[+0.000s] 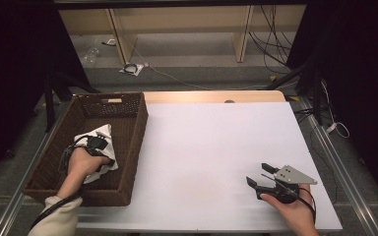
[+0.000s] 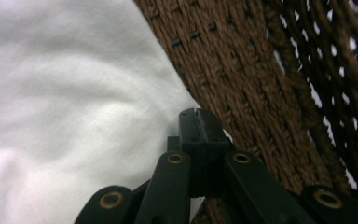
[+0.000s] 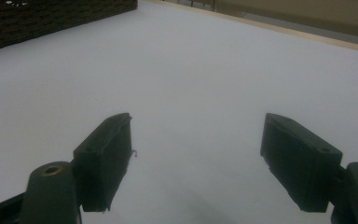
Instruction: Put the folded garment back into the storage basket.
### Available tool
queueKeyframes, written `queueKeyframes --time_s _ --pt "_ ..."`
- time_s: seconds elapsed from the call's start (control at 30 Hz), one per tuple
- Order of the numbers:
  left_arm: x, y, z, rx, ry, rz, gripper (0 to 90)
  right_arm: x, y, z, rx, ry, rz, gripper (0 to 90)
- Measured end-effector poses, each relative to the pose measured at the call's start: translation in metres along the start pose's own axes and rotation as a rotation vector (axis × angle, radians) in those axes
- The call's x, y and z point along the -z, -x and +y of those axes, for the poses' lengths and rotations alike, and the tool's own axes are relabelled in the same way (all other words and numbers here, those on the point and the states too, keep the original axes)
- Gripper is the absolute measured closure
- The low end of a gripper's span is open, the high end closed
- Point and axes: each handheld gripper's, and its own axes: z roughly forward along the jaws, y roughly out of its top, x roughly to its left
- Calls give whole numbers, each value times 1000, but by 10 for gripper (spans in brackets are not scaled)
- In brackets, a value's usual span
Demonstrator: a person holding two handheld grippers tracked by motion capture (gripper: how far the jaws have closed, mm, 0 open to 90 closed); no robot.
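High view: left claw (image 1: pixel 97 143) sits inside the brown wicker basket (image 1: pixel 130 142) at the table's (image 1: pixel 211 157) left edge, lying on the white cloth (image 1: pixel 101 133). Cloth lies crumpled on the basket floor, toward the right-hand wall. Left gripper view: jaws pressed together, tips at the cloth's edge where it meets the woven wall; whether any fabric is pinched between them cannot be told. Right claw (image 1: pixel 262 175) rests low over the white table near the front right corner, well apart from the basket. Right gripper view: jaws spread wide, nothing between them, bare table surface beneath and basket wall (image 3: pixel 51 18) far off at upper left.
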Motion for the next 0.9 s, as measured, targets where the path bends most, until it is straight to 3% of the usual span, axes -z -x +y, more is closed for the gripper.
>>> queueKeyframes --time_s 0.47,0.9 --pt "5 -2 -6 -29 -58 -9 895 0 0 0 -3 2 -1 256" --pt "9 -7 -12 -30 -86 -12 895 0 0 0 -2 3 -2 256"
